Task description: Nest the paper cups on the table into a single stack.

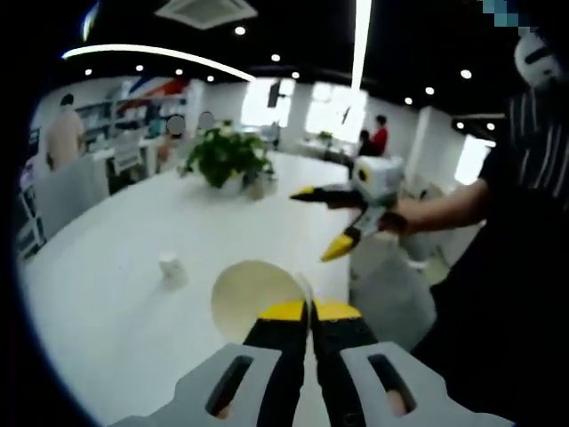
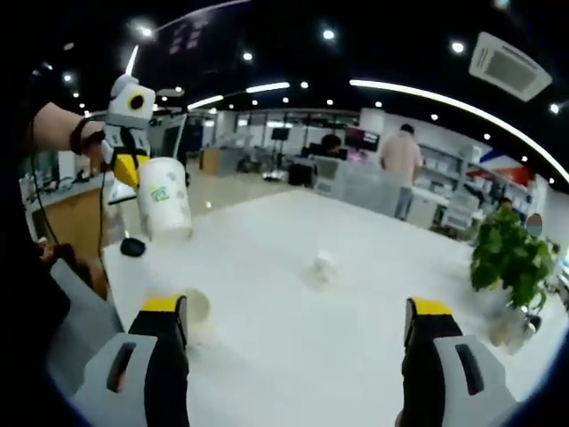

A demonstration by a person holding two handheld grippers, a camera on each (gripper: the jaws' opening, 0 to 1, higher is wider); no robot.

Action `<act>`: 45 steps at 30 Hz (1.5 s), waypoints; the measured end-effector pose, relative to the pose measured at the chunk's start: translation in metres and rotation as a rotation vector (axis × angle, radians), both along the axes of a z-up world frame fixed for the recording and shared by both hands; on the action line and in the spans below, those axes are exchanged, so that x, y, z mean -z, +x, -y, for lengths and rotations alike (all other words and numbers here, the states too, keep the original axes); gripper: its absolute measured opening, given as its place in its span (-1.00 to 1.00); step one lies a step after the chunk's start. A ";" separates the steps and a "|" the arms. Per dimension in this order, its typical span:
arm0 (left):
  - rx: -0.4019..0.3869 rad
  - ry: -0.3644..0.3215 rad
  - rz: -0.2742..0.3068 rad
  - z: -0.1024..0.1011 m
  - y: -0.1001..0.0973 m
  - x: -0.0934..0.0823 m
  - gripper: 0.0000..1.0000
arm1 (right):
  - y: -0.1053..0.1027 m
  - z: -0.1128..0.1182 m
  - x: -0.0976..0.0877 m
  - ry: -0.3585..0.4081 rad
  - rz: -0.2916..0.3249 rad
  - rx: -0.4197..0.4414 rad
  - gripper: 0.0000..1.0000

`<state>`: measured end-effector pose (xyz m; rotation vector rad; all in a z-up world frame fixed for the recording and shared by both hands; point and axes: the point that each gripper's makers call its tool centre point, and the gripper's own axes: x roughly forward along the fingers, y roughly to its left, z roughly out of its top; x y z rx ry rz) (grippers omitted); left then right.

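My left gripper is shut on the rim of a white paper cup, whose open mouth faces the camera. In the right gripper view that cup hangs mouth down over the table's near left corner, held by the left gripper. My right gripper stands wide open above the white table with nothing between its jaws; it also appears open in mid-air. A second paper cup rests on the table by its left jaw. A third small cup stands further out.
A potted plant stands at the table's far end. A small black object sits off the table's left edge. A grey chair back is at the table's side. People stand at desks in the background.
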<state>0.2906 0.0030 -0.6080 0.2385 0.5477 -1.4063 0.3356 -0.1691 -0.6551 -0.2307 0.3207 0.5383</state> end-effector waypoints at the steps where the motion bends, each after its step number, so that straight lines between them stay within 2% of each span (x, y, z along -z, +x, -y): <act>1: 0.019 0.014 0.014 0.002 -0.002 0.002 -1.00 | 0.000 0.000 0.002 -0.014 0.003 -0.005 1.00; 3: 0.061 0.060 0.052 0.007 -0.004 0.010 -1.00 | 0.001 0.000 0.003 -0.020 0.007 -0.008 1.00; 6: 0.104 0.116 0.071 0.010 -0.008 0.019 -1.00 | 0.003 0.001 0.004 -0.016 0.011 -0.006 1.00; 11: 0.154 0.198 0.151 0.017 -0.001 0.034 -1.00 | 0.010 0.009 0.003 0.016 0.019 0.023 0.99; 17: 0.269 0.297 0.213 0.019 -0.007 0.055 -1.00 | 0.015 0.010 0.000 0.036 0.035 0.033 0.97; 23: 0.318 0.355 0.239 0.023 -0.010 0.074 -1.00 | 0.017 0.010 -0.004 0.043 0.047 0.029 0.97; 29: 0.389 0.407 0.305 0.027 -0.011 0.088 -1.00 | 0.016 0.013 0.001 0.048 0.033 0.036 0.96; 32: 0.457 0.471 0.359 0.024 -0.012 0.098 -1.00 | 0.015 0.014 0.002 0.050 0.028 0.038 0.96; 34: 0.488 0.485 0.366 0.024 -0.016 0.102 -1.00 | 0.015 0.015 0.003 0.052 0.027 0.039 0.96; 35: 0.509 0.499 0.390 0.024 -0.016 0.104 -1.00 | 0.015 0.015 0.003 0.053 0.026 0.040 0.95; 45: 0.599 0.551 0.442 0.028 -0.017 0.119 -1.00 | 0.015 0.018 0.003 0.068 0.022 0.046 0.94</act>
